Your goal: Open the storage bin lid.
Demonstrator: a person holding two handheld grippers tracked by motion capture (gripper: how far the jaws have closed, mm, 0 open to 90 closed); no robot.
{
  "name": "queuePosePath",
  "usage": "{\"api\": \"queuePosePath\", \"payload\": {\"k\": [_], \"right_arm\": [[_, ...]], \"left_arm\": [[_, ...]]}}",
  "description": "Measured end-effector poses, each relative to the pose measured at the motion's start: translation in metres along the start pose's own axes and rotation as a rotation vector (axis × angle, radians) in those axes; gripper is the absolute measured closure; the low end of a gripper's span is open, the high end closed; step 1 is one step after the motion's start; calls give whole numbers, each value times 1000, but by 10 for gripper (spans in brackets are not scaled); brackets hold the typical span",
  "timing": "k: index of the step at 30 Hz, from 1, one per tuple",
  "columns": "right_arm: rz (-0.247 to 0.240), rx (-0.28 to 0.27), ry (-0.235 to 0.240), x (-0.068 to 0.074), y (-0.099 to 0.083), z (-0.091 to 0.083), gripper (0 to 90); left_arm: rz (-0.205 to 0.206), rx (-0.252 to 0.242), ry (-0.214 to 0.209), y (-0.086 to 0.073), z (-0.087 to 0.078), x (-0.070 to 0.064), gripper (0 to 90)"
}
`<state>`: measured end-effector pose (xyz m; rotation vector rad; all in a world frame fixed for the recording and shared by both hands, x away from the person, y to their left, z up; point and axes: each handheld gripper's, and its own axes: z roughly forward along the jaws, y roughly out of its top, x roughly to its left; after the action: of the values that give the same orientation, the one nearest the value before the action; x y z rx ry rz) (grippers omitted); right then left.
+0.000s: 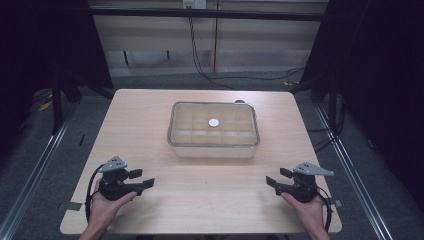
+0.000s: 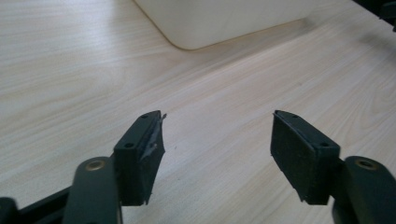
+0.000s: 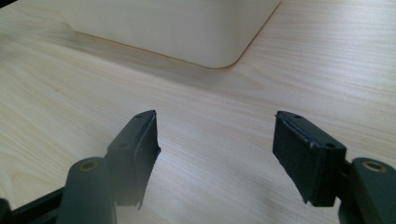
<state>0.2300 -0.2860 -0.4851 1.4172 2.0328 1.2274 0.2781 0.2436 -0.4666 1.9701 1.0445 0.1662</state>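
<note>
Both tools, left tool (image 1: 142,180) and right tool (image 1: 274,179), are resting wide apart, empty, near a lidded clear box (image 1: 214,129) on the counter (image 1: 150,115); it is probably light, rigid, slippery, best gripped at its rim.

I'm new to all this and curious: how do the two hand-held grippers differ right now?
The left gripper sits at the table's near left corner with its fingers pointing right; the right gripper sits at the near right with its fingers pointing left. The left one's inner pad looks scuffed; the right one's pads look cleaner. Both are open, empty and aimed toward the clear box.

wide-gaping right gripper (image 3: 215,140) above table (image 3: 327,70), near box (image 3: 187,28)
</note>
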Motion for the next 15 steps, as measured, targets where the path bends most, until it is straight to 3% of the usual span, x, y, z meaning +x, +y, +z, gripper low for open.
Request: {"api": "queuePosePath", "payload": {"k": [2, 8, 10, 15], "right_arm": [[25, 13, 29, -3, -1, 1, 311], [55, 43, 48, -7, -1, 3, 320], [95, 53, 73, -8, 0, 2, 335], [117, 54, 87, -8, 3, 1, 337]], "left_arm": [[-33, 7, -5, 0, 3, 5, 289], [-48, 13, -9, 1, 8, 8, 283], [-30, 26, -16, 2, 10, 7, 292], [9, 41, -19, 3, 12, -3, 299]]}}
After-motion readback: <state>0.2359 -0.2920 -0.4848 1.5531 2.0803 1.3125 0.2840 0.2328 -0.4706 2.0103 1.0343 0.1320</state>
